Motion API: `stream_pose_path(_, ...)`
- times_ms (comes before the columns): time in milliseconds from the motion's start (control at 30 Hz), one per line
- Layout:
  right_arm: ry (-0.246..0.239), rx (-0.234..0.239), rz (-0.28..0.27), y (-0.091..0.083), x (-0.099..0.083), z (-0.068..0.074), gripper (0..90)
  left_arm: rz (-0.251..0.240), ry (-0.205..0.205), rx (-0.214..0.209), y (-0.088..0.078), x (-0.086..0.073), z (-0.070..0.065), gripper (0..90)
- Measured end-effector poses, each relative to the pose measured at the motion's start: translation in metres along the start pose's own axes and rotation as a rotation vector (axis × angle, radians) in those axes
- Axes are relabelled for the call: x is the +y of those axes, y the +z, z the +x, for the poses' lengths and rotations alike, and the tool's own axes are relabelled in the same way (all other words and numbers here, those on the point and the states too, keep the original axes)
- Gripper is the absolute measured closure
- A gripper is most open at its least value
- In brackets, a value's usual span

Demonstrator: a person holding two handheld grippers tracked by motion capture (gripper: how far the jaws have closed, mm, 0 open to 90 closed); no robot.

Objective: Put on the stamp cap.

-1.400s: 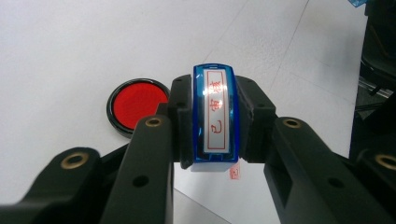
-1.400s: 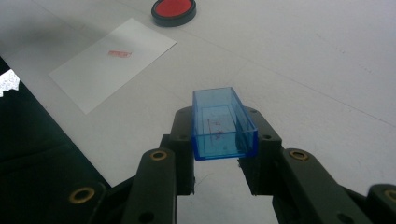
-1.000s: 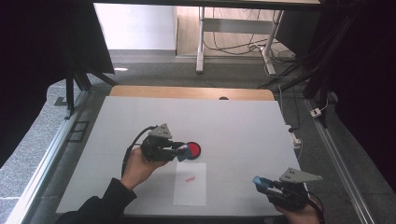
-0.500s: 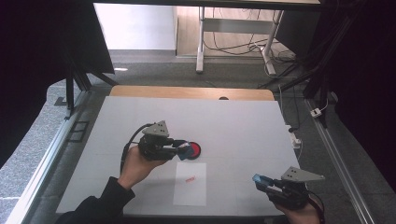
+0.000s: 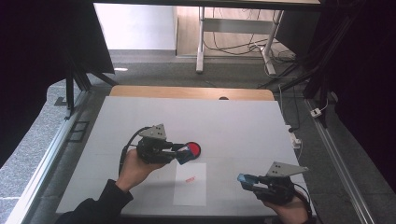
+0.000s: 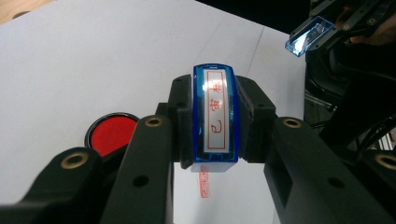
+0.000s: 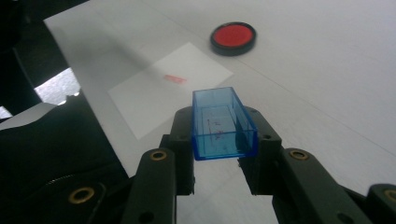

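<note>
Left gripper view: left gripper (image 6: pixel 212 121) is clamping the light, rigid stamp (image 6: pixel 214 116) by its slick sides at centre frame, while right gripper (image 7: pixel 219 135) is pinching its brittle-looking blue cap (image 7: pixel 223 122).

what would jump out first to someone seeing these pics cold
Probably the blue stamp clamped in the left gripper, its label of red characters facing the left gripper view, just above the round red ink pad near the table's middle. Next, the clear blue cap held open-end-up in the right gripper at the near right, and the white paper between them bearing one small red stamp mark.
</note>
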State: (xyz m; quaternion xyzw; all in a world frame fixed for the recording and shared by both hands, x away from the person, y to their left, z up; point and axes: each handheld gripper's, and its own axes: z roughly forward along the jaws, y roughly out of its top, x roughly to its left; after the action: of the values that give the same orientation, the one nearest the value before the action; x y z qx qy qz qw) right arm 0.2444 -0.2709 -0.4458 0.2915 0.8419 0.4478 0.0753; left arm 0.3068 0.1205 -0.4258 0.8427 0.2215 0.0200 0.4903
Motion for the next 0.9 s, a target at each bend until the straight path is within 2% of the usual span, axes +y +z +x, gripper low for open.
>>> stream_pose_path(300,-0.071,0.139,0.013,0.028,0.018,0.009,68.5,-0.002,0.040,-0.017,-0.006,0.001,-0.005,70.1)
stream_pose_path(533,-0.099,0.237,0.001,0.053,0.032,0.012,68.5,0.000,0.066,-0.030,-0.009,-0.001,-0.007,70.2)
stream_pose_path(667,-0.135,0.278,-0.005,0.066,0.037,0.012,68.5,0.001,0.085,-0.038,-0.010,0.000,-0.009,70.2)
stream_pose_path(900,-0.192,0.317,0.011,0.090,0.048,0.014,68.6,-0.008,0.127,-0.058,-0.014,0.003,-0.012,70.2)
